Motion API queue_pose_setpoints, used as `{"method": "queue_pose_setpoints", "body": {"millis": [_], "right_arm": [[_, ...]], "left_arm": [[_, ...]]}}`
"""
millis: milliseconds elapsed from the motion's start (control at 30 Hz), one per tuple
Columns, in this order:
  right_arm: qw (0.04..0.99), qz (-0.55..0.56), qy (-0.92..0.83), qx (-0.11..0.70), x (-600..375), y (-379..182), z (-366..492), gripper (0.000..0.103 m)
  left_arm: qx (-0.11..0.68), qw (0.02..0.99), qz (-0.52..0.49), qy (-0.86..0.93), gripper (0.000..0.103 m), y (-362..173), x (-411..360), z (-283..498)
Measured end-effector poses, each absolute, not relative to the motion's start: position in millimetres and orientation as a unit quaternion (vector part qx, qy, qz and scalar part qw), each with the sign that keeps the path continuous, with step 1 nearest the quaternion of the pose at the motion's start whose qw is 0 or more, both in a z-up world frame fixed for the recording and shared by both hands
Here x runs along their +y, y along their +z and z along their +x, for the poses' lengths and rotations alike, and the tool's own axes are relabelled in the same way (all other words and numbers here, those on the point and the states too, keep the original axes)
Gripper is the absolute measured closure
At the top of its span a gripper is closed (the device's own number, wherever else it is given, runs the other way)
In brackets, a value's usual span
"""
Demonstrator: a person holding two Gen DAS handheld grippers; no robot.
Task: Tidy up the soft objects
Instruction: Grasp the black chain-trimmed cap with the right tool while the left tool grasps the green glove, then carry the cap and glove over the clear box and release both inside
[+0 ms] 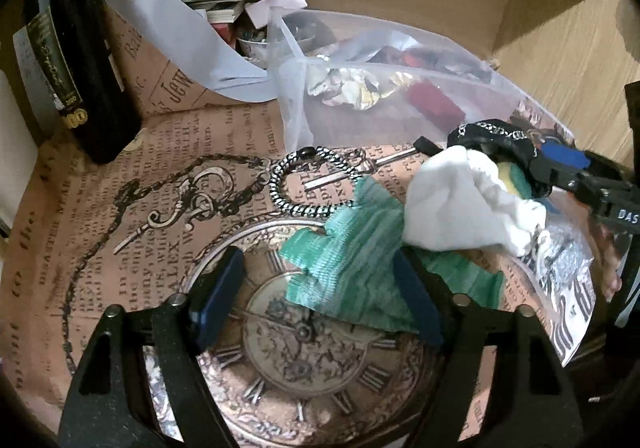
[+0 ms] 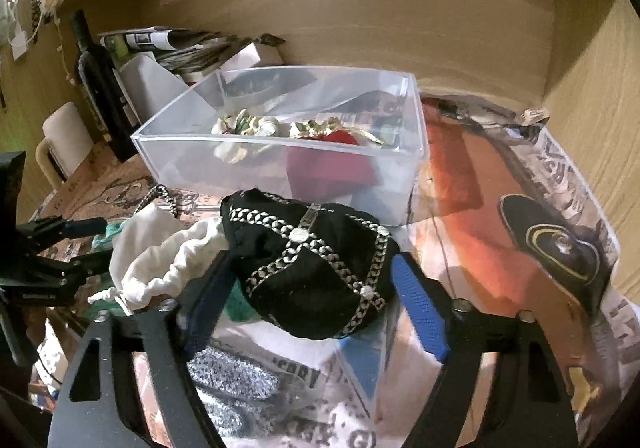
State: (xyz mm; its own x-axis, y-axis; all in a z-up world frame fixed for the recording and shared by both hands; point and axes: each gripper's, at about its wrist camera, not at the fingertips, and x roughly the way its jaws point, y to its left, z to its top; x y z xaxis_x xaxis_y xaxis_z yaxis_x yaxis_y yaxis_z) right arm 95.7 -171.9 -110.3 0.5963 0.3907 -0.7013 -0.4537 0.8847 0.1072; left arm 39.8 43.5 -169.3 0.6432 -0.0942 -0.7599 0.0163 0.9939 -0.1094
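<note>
Counted: one clear plastic box [image 2: 280, 168]; one dark bottle [image 2: 100, 88]; one white pouch [image 1: 460, 204]; one black pouch [image 2: 312, 264]. One green cloth [image 1: 352, 272]; two grippers.

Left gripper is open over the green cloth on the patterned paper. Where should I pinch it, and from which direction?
Pinch the raised fold of the green cloth lying between the left gripper's open fingers, coming straight down from above. It lies flat and crumpled on the paper, so only that ridge offers height. Its right part is tucked under the white bag, so stay left of that.
</note>
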Motion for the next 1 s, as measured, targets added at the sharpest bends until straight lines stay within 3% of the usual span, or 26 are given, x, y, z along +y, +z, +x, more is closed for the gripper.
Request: {"method": "queue_pose_setpoints", "body": {"millis": [67,200,400,1000], "right_arm": [[0.887,-0.037,0.245,0.391,-171,-113,97,0.045],[0.882,-0.033,0.256,0.395,-170,-117,95,0.062],[0.89,-0.024,0.253,0.379,-176,-109,90,0.081],[0.931,0.021,0.231,0.281,-206,-51,82,0.086]], "left_arm": [[0.421,0.904,-0.051,-0.047,0.049,-169,42,41],[0.416,0.907,-0.048,-0.052,0.063,-168,37,41],[0.404,0.913,-0.04,-0.042,0.071,-160,35,34],[0.293,0.956,-0.019,-0.001,0.072,-85,48,29]]}}
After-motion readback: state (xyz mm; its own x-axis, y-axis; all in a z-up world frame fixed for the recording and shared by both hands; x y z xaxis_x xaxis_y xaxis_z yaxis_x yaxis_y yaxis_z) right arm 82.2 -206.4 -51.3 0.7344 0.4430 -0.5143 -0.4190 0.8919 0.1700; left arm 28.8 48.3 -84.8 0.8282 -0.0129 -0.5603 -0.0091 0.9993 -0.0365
